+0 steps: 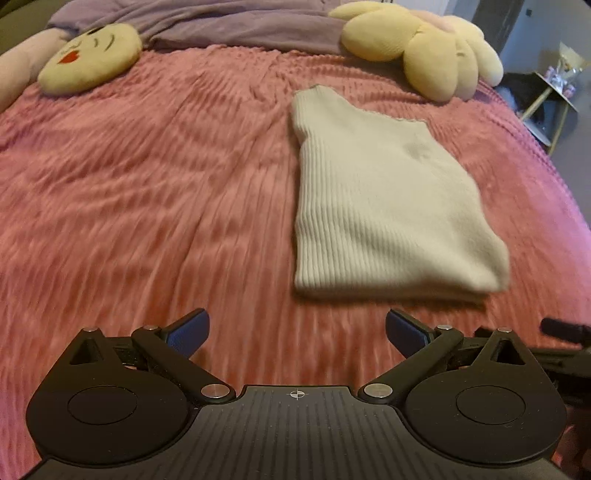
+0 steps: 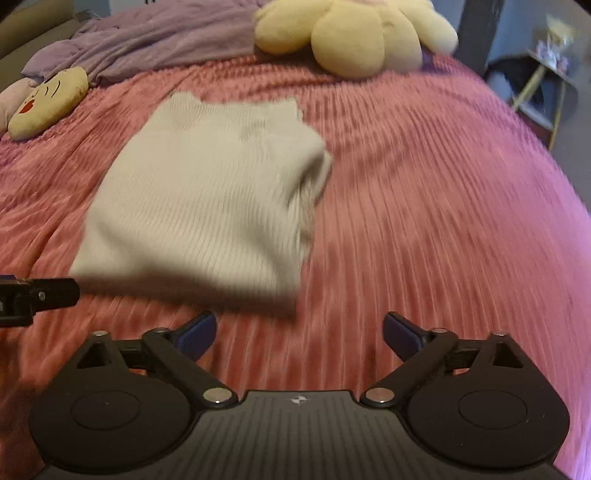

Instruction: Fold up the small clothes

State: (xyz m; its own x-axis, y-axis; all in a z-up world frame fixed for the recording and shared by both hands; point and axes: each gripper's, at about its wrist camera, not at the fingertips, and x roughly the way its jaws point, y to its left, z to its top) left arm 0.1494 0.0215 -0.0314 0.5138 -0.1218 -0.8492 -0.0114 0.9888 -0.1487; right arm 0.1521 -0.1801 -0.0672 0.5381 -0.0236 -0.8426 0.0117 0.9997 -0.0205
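- Bedspread (image 1: 147,192): pink, ribbed plush, covering the whole working surface. A purple blanket (image 1: 229,26) lies bunched along the far edge.
- Flower cushion (image 1: 424,48): pale yellow, at the far right of the bed, near the garment's top edge but apart from it. A round yellow face cushion (image 1: 90,55) sits at the far left, well apart.
- Garment (image 1: 380,199): a cream rib-knit top, lying flat on the bedspread, ahead of both grippers. It appears already folded lengthwise — the left edge runs straight and clean, the near edge is thick and rounded, suggesting doubled layers. In the right wrist view the right side of the garment (image 2: 207,192) bulges and rolls slightly; layers there are not flush. Both views are motion-blurred, so fine detail is uncertain.
- Left gripper (image 1: 297,332): fingers spread wide, nothing between them, just short of the garment's near edge.
- Right gripper (image 2: 299,334): likewise released and empty, off the near right corner.
- Judgement on the step: one more fold seems due — near edge carried to the far edge. To do it well, pinch both near corners through all layers, lift together, lay down evenly, and square up the rolled right side first.
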